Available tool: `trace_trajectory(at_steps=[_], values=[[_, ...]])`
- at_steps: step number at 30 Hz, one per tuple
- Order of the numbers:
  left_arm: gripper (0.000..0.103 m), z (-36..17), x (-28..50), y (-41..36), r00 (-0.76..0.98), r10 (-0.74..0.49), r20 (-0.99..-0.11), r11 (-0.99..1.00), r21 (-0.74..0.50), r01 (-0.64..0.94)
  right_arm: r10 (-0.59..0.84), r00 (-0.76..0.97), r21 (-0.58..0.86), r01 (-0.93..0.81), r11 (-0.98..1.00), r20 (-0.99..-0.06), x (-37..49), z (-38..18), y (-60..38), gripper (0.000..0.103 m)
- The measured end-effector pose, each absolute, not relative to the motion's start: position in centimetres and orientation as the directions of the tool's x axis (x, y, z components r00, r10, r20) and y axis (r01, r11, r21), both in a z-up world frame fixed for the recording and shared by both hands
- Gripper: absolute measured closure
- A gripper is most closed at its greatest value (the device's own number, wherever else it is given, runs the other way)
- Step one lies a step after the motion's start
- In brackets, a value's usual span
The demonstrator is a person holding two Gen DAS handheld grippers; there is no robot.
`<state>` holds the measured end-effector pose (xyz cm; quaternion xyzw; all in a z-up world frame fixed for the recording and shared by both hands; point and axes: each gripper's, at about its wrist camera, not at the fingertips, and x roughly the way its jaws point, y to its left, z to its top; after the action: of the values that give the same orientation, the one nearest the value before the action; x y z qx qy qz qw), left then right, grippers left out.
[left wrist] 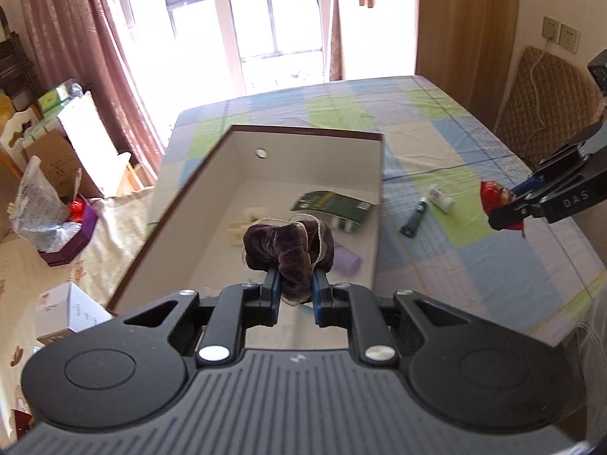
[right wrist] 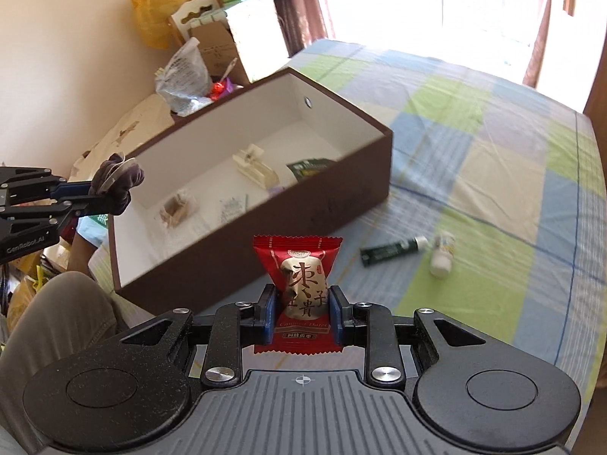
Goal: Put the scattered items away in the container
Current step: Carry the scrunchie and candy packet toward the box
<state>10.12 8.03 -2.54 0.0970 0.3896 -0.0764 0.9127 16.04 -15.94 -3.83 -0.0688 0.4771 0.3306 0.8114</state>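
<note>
A brown box [left wrist: 380, 159] [right wrist: 341, 189] with a white inside stands on the checked bedspread. My left gripper [left wrist: 296, 284] [right wrist: 108, 195] is shut on a dark purple velvet pouch [left wrist: 288, 250] [right wrist: 117, 182], held over the box's near end. My right gripper [right wrist: 301, 303] [left wrist: 508, 210] is shut on a red snack packet [right wrist: 303, 284] [left wrist: 493, 199], held above the bed to the right of the box. A green tube [left wrist: 415, 216] [right wrist: 390, 252] and a small white bottle [left wrist: 442, 197] [right wrist: 442, 252] lie on the bedspread beside the box. Inside the box lie a green sachet [left wrist: 334, 204], cream clips [right wrist: 252, 168] and a lilac item [left wrist: 347, 259].
The bed [left wrist: 474, 250] fills the middle, with a padded headboard [left wrist: 546, 102] at the right. Clutter of cardboard boxes and bags [left wrist: 49, 174] [right wrist: 197, 68] sits left of the bed. A person's knee [right wrist: 68, 311] shows at lower left in the right wrist view.
</note>
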Motion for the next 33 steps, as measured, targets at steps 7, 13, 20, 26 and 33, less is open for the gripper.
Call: trace_trajectory(at_steps=[7, 13, 20, 26, 33], values=[[0.09, -2.6, 11.6, 9.6, 0.693, -0.02, -0.721, 0.97, 0.153, 0.187, 0.511, 0.339, 0.185, -0.663, 0.725, -0.79, 17.9, -2.3, -12.5, 0.072], [0.09, -3.0, 13.1, 10.0, 0.687, -0.013, -0.727, 0.965, 0.171, 0.198, 0.538, 0.341, 0.182, -0.691, 0.699, -0.771, 20.2, -1.8, -9.8, 0.072], [0.09, -3.6, 15.3, 10.9, 0.684, -0.002, -0.73, 0.965, 0.179, 0.194, 0.553, 0.323, 0.19, -0.71, 0.678, -0.768, 22.5, -2.8, -6.7, 0.072], [0.09, -4.6, 16.9, 11.5, 0.672, 0.007, -0.741, 0.962, 0.189, 0.198, 0.536, 0.294, 0.198, -0.706, 0.68, -0.791, 24.1, -5.1, -5.2, 0.072], [0.09, -6.6, 19.2, 12.1, 0.647, 0.024, -0.762, 0.96, 0.199, 0.199, 0.506, 0.281, 0.176, -0.713, 0.679, -0.815, 26.2, -7.7, -4.5, 0.072]])
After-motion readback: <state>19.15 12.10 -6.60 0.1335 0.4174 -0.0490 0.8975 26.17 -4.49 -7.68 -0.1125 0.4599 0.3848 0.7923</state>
